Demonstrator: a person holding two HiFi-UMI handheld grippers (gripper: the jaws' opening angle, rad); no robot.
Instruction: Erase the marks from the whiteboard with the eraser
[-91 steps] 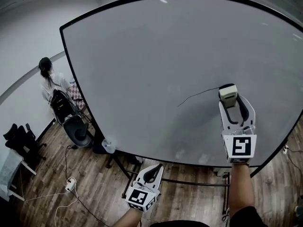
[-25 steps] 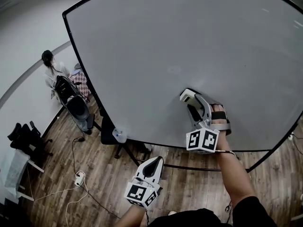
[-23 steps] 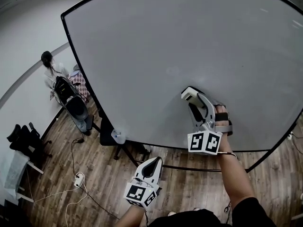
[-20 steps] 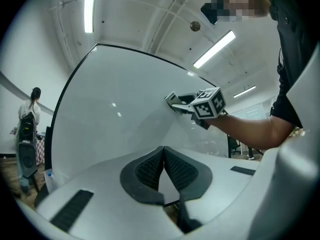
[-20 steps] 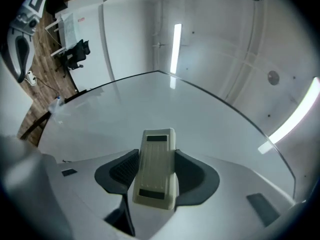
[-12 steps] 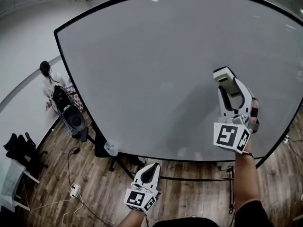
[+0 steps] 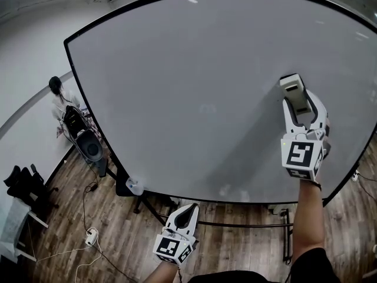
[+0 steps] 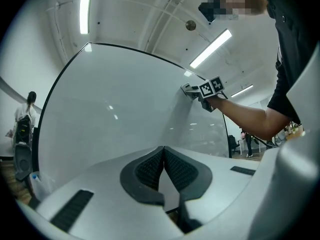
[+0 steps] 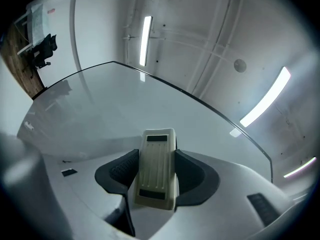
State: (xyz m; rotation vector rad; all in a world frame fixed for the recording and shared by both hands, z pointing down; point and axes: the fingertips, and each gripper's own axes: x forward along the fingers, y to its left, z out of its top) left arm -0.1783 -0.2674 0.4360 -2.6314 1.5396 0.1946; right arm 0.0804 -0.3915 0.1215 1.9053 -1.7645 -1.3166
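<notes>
Big pale whiteboard fills the room, no marks showing. Right gripper squeezes the cream plastic block eraser, long side pointing up, at the board's right side. Left gripper hangs low, jaws closed, empty.

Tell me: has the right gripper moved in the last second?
Yes. The right gripper, holding the beige eraser, went up and rightward from the bottom edge of the black-framed whiteboard.

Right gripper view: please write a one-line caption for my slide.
Right gripper clamps a beige eraser in front of the whiteboard.
</notes>
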